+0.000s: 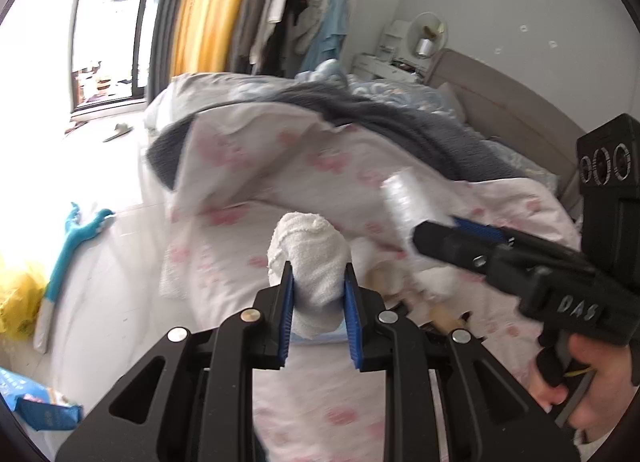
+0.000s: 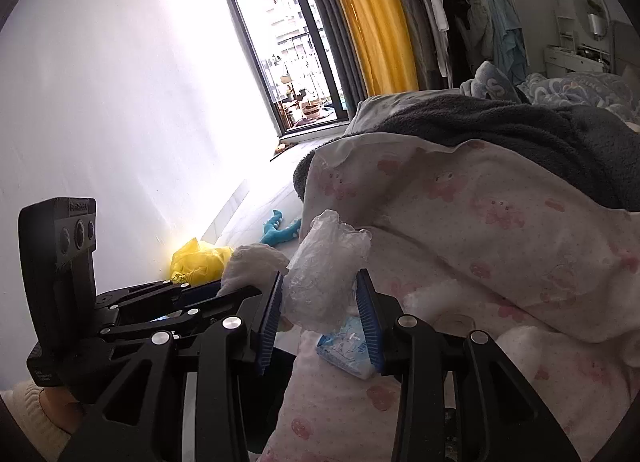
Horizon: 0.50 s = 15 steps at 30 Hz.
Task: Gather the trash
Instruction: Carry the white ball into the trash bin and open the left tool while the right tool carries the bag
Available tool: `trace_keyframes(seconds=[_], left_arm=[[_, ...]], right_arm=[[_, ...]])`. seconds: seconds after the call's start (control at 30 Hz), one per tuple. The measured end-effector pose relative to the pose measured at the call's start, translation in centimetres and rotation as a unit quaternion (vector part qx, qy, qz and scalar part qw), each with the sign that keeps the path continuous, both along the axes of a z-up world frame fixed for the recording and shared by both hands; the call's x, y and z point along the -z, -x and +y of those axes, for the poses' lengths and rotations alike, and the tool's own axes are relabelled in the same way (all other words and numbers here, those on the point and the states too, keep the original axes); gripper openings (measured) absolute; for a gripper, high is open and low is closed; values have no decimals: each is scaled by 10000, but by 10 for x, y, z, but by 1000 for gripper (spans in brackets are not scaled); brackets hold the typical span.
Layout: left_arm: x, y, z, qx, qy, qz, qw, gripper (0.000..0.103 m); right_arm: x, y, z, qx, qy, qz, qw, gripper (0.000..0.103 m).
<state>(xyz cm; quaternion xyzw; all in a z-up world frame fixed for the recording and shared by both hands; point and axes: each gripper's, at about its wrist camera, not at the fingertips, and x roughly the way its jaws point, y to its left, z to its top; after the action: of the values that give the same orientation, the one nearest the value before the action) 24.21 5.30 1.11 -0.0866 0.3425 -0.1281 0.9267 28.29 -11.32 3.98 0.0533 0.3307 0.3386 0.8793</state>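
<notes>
My left gripper (image 1: 319, 282) is shut on a white crumpled wad of cloth-like paper (image 1: 308, 250), held above the pink-patterned quilt (image 1: 280, 166). To its right, my right gripper (image 1: 420, 236) carries a crinkled clear plastic wrapper (image 1: 400, 202). In the right wrist view my right gripper (image 2: 320, 282) is shut on that clear wrapper (image 2: 324, 262). A blue-and-white tissue pack (image 2: 348, 346) shows low between its fingers; I cannot tell whether it is gripped or lies on the quilt (image 2: 480, 222). The left gripper (image 2: 224, 290) and its white wad (image 2: 252, 262) appear at the left.
On the pale floor lie a yellow plastic bag (image 2: 196, 262), a teal plush toy (image 1: 76, 234) and a blue packet (image 1: 36, 410). A dark grey blanket (image 2: 520, 122) covers the bed's far side. A glass balcony door (image 2: 288, 42), orange curtain and hanging clothes (image 1: 288, 2) stand behind.
</notes>
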Motion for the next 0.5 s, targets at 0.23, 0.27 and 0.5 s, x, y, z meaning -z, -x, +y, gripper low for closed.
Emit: trace_keyframes(seconds=[0.23,0.27,0.5], left_arm=[[26,5,40,-398,-235,463,9979,25],[32,5,45,-448,-268,542,9972,25],[77,7,78,-649,-527,1139,9900,25]], right_arm=[[12,7,29,-314,-140,284,9990,38],[14,9,35,-378,-138,319,9987,38],[22,21,73,-721,57,423,9965,38]])
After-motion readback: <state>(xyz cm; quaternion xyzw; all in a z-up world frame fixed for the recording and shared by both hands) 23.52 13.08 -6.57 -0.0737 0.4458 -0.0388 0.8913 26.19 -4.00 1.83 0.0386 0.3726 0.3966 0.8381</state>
